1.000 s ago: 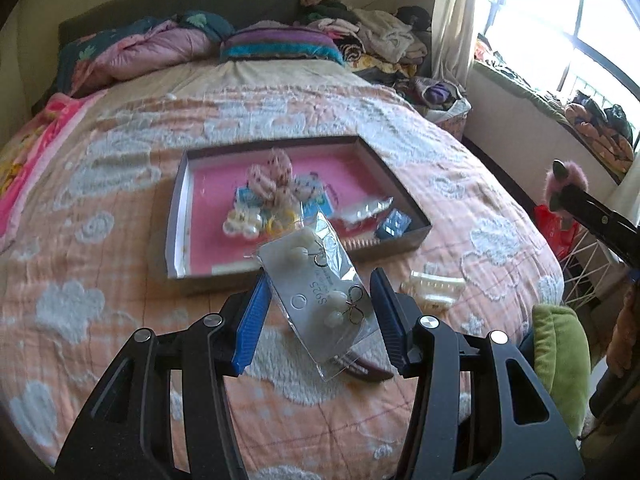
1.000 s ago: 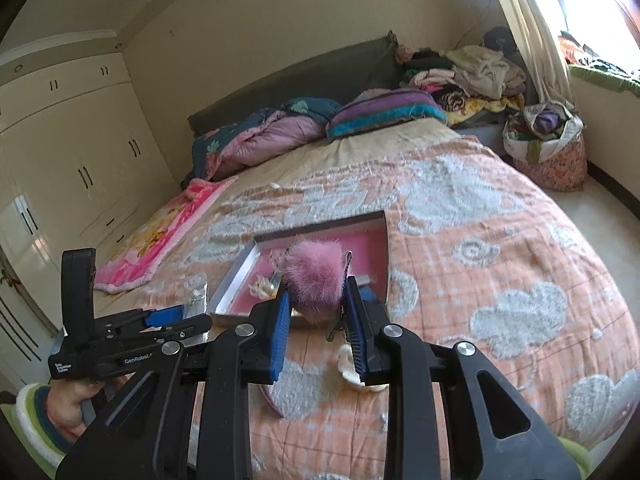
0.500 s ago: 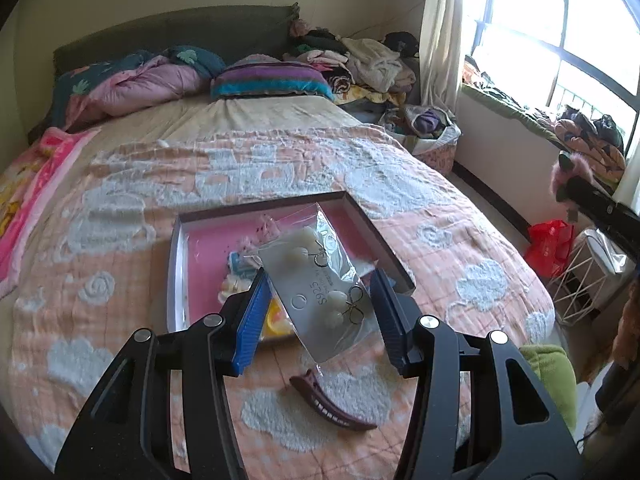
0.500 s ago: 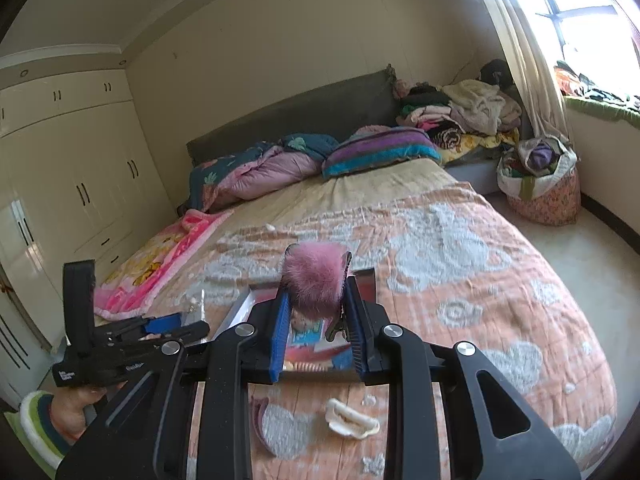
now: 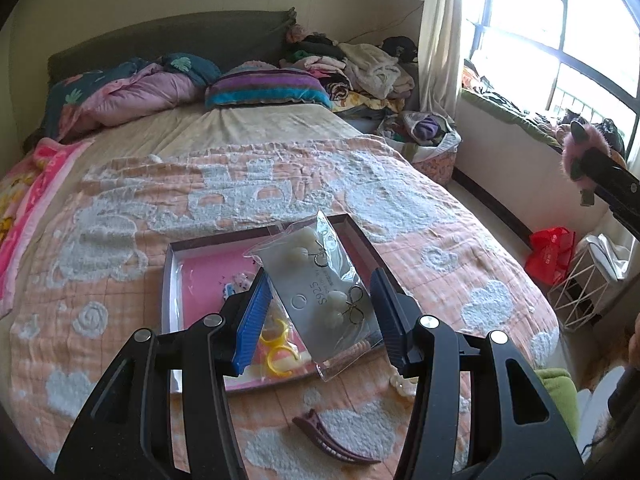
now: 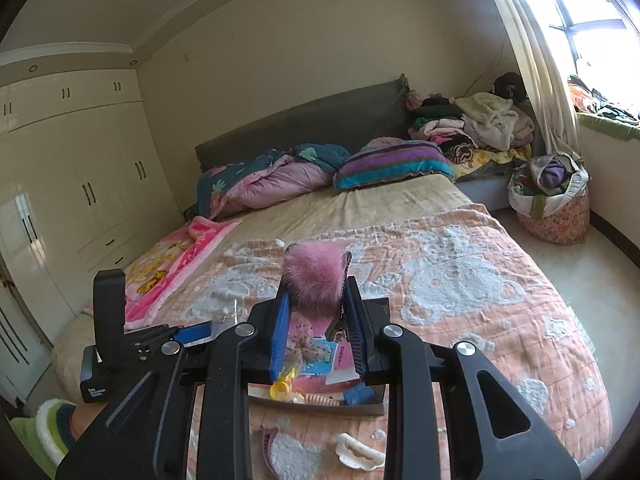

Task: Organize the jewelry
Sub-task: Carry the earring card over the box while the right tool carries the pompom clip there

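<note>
Above the bed, the left gripper (image 5: pixel 320 312) pinches an earring packet (image 5: pixel 320 292) by its edges, keeping it flat, and the right gripper (image 6: pixel 316 332) is clamped narrow on a pink pompom clip (image 6: pixel 314 280); both hang over the tray (image 5: pixel 170 280), likely to be dropped in there with the other trinkets.

Wide bed (image 6: pixel 460 280) under an orange quilt with white patches. At its head: dark headboard (image 6: pixel 300 120), striped pillow (image 6: pixel 394 162), crumpled pink duvet (image 6: pixel 272 182). Heaped clothes (image 6: pixel 476 124) beside the pillow. Left of the bed, cream wardrobe (image 6: pixel 72 168).
</note>
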A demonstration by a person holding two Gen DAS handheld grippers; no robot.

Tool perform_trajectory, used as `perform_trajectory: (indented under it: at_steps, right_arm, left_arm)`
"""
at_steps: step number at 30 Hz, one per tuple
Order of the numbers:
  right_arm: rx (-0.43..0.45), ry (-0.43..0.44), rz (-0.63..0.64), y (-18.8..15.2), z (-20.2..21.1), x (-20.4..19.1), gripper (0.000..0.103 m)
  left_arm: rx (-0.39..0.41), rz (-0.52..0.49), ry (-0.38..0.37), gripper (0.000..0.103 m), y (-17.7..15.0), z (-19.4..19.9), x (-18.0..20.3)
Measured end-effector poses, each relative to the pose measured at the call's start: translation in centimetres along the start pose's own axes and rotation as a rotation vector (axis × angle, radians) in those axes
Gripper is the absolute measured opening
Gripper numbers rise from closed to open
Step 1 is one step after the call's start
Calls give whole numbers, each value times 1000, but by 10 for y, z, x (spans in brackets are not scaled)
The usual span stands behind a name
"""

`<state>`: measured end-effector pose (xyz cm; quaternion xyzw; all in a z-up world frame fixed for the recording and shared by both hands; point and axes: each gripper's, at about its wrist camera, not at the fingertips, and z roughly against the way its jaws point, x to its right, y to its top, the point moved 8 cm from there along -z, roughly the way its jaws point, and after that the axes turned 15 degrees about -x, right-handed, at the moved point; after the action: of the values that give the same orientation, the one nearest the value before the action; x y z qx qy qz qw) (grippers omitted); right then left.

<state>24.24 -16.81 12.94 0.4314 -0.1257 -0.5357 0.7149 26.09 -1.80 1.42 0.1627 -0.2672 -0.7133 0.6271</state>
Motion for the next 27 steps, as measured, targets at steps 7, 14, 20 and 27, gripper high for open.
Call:
perform_trajectory:
  at_steps: [7, 14, 20, 27]
  right_arm:
    - [-43, -5, 13, 6, -29, -6, 25]
    - [-102, -27, 3, 4, -65, 0, 25]
    - [-175, -42, -9, -9, -104, 11, 25]
    - [-264, -69, -30, -37, -142, 26, 25]
  left_arm:
    - [-22, 23, 11, 42, 4, -15, -19]
    - [-61, 46, 30, 42, -1, -35, -40]
    - [-108, 52, 67, 42, -10, -54, -58]
    - [-143, 64, 70, 42, -24, -73, -67]
